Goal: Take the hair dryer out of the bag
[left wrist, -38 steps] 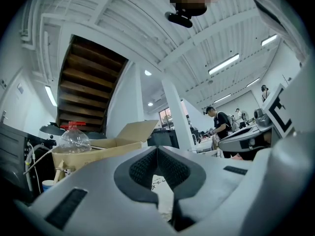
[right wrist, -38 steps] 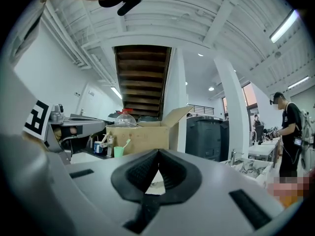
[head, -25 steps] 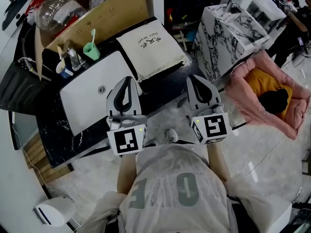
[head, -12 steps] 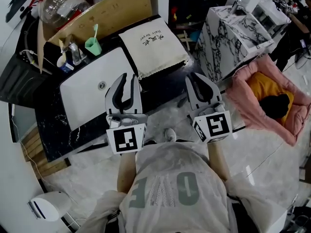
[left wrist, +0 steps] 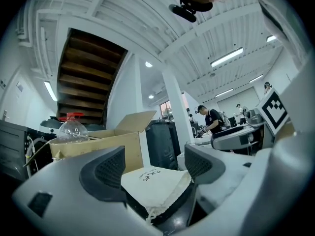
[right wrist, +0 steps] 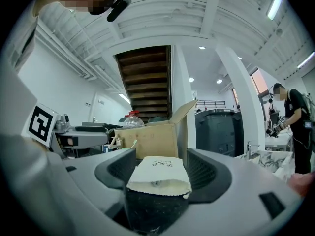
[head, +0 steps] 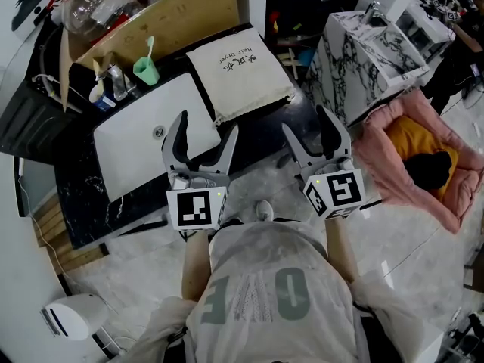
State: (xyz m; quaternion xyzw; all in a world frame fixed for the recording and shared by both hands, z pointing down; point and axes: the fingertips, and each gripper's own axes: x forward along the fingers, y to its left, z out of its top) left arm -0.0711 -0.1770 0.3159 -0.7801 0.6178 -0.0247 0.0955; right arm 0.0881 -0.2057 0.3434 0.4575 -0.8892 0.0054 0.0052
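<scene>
**Jaws swung from closed to wide on both sides; hands barely moved**

Compared with a second ago, the left gripper and right gripper sit in nearly the same spots, but both have just been opening and now stand spread wide. Nothing is between either pair of pads: each gripper view shows only open air and the counter ahead.

- Both grippers are held level, side by side, over the near edge of the dark marble counter, pointing at 12 o'clock in the head view.
- The cream drawstring bag lies flat on that counter, at 12 o'clock from the gap between the grippers and well clear of both. It is in the same spot as before, with its frayed end toward the person.
- The left gripper view has the bag low, between the jaws' sight line. The right gripper view has it centred ahead.
- The hair dryer shows in no view, and the bag looks closed over its contents.
- The white sink basin is at 10 o'clock from the left gripper, just left of the bag.
- The green cup with a toothbrush is at 11 o'clock, and the cardboard box is behind it.
- The marble-pattern block is at 1 o'clock from the right gripper, and the pink pet bed is at 3 o'clock.
</scene>
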